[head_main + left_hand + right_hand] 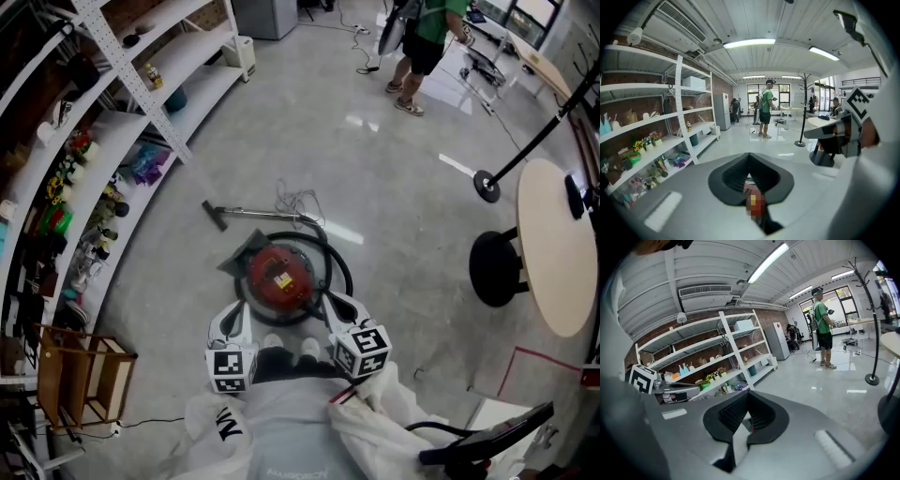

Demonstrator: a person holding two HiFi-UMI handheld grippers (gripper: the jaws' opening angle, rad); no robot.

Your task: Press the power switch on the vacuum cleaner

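Observation:
The red round vacuum cleaner (279, 272) stands on the grey floor just ahead of me, with a yellow label on its lid. Its black hose (333, 258) loops round the right side. The metal wand and floor head (217, 215) lie behind it, beside a loose cord (296, 199). My left gripper (236, 311) hovers at its near left edge and my right gripper (333, 302) at its near right edge. Both are shut and hold nothing. In the left gripper view (750, 161) a sliver of red shows through the jaw gap. The right gripper view (747, 397) shows only floor there.
White shelving (122, 122) full of small items runs along the left. A wooden crate (80, 375) stands at the near left. At the right are a round table (553, 244), a black stool (495, 267) and a stand base (486, 185). A person (422, 42) stands far back.

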